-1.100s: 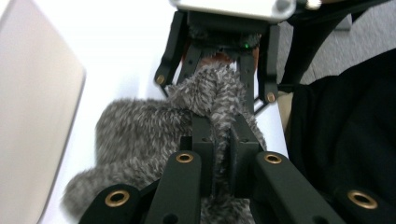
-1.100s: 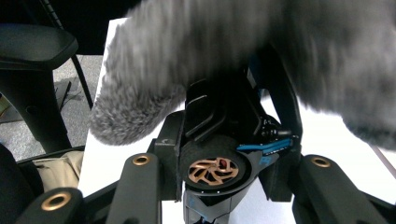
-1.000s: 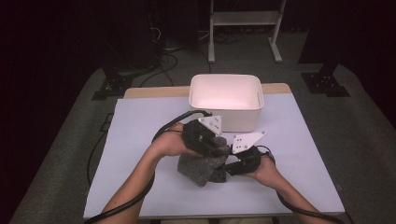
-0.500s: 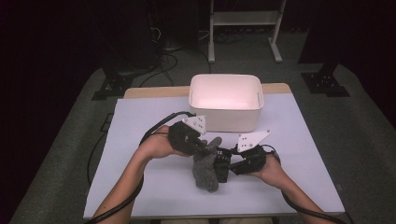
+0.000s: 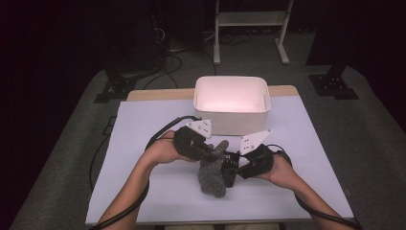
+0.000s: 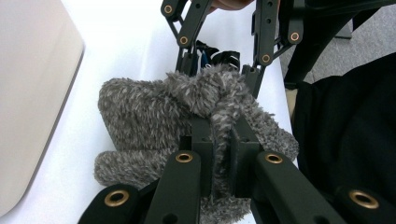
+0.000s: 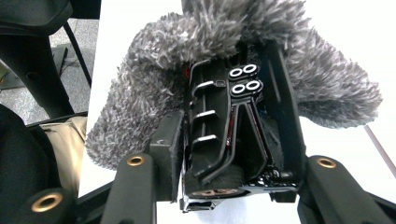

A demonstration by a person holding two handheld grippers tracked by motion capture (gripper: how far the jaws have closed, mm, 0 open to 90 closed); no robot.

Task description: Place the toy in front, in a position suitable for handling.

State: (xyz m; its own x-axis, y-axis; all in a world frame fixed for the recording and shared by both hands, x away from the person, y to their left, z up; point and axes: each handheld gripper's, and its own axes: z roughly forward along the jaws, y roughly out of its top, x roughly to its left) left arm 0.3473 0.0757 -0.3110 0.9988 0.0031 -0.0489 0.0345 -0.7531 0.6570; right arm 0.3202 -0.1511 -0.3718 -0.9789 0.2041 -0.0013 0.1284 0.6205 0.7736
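White-covered table (image 5: 143,191) in a dark room, seen from the person's side. Both forearms enter from the near edge and bend inward, so the two hands meet just right of the table's middle, knuckles up, with the tools pointing at each other almost level.

Left gripper (image 6: 220,133): its jaws are closed narrow on a fold of the rim of a grey fuzzy knitted sock (image 6: 140,107). The pinch takes fabric only, which suggests that this hand is there to stretch or drag the cuff, not to carry the sock.

Right gripper (image 7: 229,107): its jaws stand part-way apart around a black ribbed plastic object (image 7: 219,135) that lies between them, and they have just been opening a little. The sock's pile wraps over the far end of that object, so the right hand appears to serve as the holder while the left works the sock along it. Whether the sock is going on or coming off cannot be told.

In the high view the sock (image 5: 213,177) hangs between the two tools, its lower end resting on the table near the person.

Beyond the hands stands a white rectangular plastic bin (image 5: 232,115), apart from both grippers, presumably the place for finished pieces. Cables and a white metal stand (image 5: 249,19) lie on the floor behind.
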